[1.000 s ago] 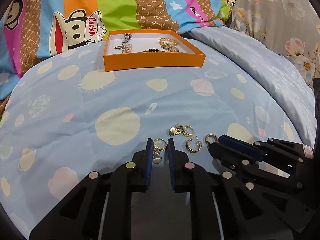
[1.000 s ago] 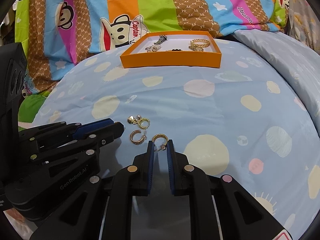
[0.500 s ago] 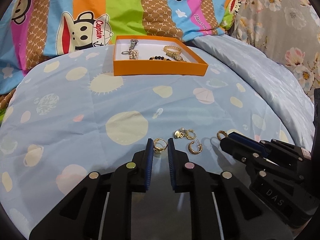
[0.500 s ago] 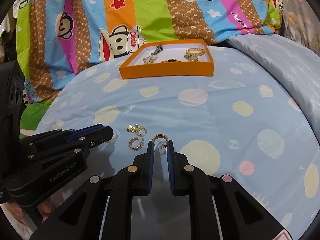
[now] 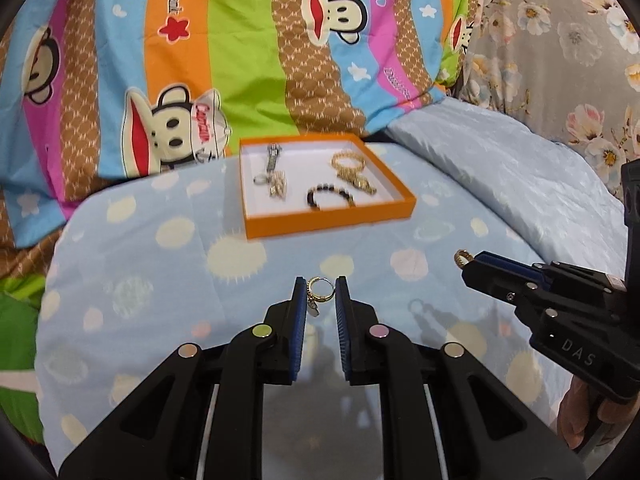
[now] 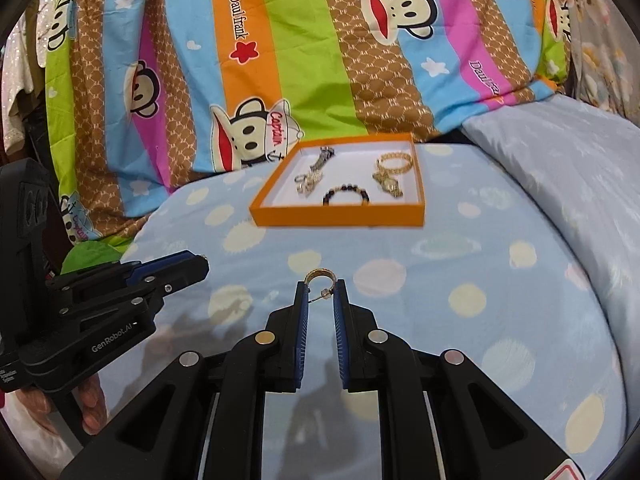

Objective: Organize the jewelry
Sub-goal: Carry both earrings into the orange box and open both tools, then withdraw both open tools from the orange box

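Note:
My left gripper [image 5: 321,294] is shut on a gold hoop earring with a dangling charm [image 5: 319,294] and holds it above the bed. My right gripper [image 6: 320,290] is shut on a gold half-hoop earring [image 6: 319,276], which also shows in the left wrist view [image 5: 463,257]. The orange tray [image 5: 332,222] lies ahead on the blue dotted bedspread [image 5: 160,280]; it also shows in the right wrist view [image 6: 340,216]. It holds a silver keychain piece [image 5: 272,168], a black bead bracelet [image 5: 330,196] and a gold chain bracelet [image 5: 352,170].
A striped monkey-print quilt [image 5: 240,60] is heaped behind the tray. A pale blue pillow [image 5: 500,168] lies to the right, with floral fabric [image 5: 560,40] beyond. The other earrings on the bedspread are out of view.
Both grippers have lifted off the bedspread with their earrings and moved toward the tray. The remaining earrings have dropped out of view.

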A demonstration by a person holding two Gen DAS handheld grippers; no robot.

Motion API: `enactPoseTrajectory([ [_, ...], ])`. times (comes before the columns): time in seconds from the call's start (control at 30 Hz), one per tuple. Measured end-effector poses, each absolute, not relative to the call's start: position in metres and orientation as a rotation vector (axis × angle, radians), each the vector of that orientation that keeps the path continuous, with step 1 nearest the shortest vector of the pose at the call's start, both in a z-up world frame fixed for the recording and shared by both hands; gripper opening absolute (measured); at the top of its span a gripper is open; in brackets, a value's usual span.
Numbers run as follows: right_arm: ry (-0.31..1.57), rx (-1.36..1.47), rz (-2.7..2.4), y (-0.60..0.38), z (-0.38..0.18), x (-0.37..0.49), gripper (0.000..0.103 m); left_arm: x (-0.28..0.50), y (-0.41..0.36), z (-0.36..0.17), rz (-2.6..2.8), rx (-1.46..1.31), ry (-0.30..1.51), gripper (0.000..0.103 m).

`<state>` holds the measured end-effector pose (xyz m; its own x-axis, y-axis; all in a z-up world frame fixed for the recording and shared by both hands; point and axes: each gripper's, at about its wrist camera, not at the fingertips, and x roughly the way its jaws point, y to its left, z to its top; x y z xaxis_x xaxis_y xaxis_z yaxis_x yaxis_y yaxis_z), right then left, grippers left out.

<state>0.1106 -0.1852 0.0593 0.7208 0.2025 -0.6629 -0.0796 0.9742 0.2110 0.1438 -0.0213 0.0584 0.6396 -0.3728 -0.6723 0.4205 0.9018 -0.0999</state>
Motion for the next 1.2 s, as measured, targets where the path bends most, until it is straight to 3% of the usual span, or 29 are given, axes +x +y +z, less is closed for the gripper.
enactPoseTrajectory([
  [0.3, 0.721, 0.153, 0.141, -0.199, 0.080, 0.209, 0.012, 0.230, -0.055, 0.086, -0.427, 0.079, 0.663, 0.014],
  [0.67, 0.822, 0.198, 0.138, -0.208, 0.042, 0.329, 0.013, 0.349, -0.093, 0.050, -0.404, 0.060, 0.732, 0.014],
  [1.13, 0.868, 0.217, 0.149, -0.215, 0.006, 0.367, 0.013, 0.387, -0.092, 0.013, -0.405, -0.005, 0.815, 0.014],
  [1.2, 0.858, 0.219, 0.148, -0.217, 0.009, 0.366, 0.014, 0.386, -0.091, 0.014, -0.400, -0.010, 0.805, 0.021],
])
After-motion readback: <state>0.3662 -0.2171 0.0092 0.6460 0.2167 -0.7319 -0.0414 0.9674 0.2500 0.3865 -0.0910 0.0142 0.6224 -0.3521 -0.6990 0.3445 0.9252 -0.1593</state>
